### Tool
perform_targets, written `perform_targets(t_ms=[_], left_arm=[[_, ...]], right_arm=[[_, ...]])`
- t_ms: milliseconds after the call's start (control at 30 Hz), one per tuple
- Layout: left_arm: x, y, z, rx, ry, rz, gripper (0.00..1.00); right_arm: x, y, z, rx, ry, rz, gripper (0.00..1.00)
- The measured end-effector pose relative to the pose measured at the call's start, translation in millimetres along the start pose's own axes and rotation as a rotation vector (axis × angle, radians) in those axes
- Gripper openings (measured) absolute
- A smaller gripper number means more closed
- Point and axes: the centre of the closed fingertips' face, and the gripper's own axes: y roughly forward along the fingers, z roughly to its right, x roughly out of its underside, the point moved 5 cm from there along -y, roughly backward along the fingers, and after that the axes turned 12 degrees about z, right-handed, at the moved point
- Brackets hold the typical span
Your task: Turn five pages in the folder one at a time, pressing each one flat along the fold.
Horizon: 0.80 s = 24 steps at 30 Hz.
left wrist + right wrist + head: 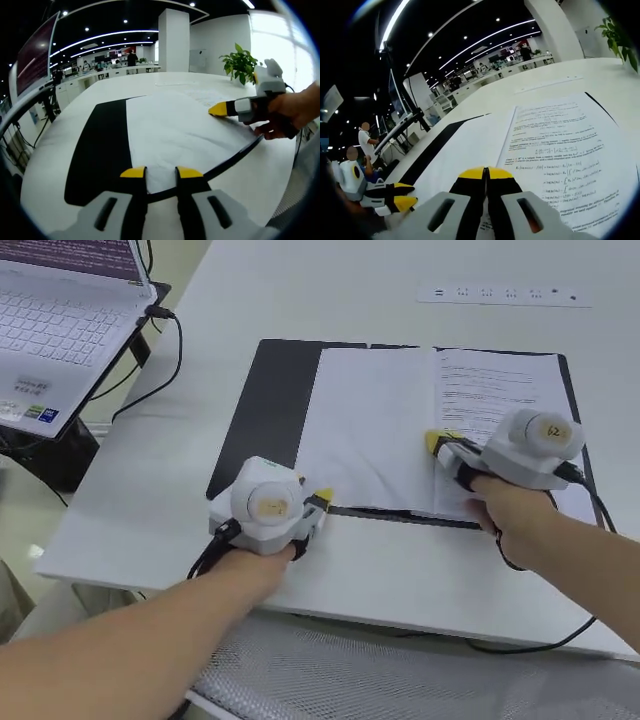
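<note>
Pressing down with my right gripper (440,441), I have its jaws closed tip to tip with nothing that I can see between them. The tips sit on the fold of the folder (268,400), where the blank turned page (370,425) meets the printed page (500,390). The folder lies open and flat on the white table (300,290), right in front of me. My left gripper (320,502) is at the near edge of the turned page, its jaws parted by a narrow gap. The left gripper view shows white paper through that gap, but I cannot tell whether the jaws grip the edge or only rest over it.

What worries me most is the turned page. It looks a little wavy, so I judge that a hard or slanted stroke along the fold could set a crease in it. If my left jaws do pinch the edge while the right tips drag, the sheet could tear at the binding. The closed tips are narrow too, and could slip off the fold and scuff the printed page.

Off to the far left are a laptop (60,330) and its cable (172,350), and a power strip (505,293) lies beyond the folder. All are well apart from my stroke, and nothing stands in the path along the fold.
</note>
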Motion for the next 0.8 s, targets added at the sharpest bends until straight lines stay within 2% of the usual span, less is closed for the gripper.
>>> perform_targets(t_ms=[333,800], left_arm=[[-1.9,-2.4,1.8,0.0,-0.001,0.0,0.21],[-1.9,-5.3,3.8,-0.002,0.003,-0.002,0.21]], right_arm=[[13.4,-28.0,-12.6,-0.044,-0.041,-0.053,0.0],[32.1,-62.5,-21.2,-0.083,-0.018,-0.147,0.0]])
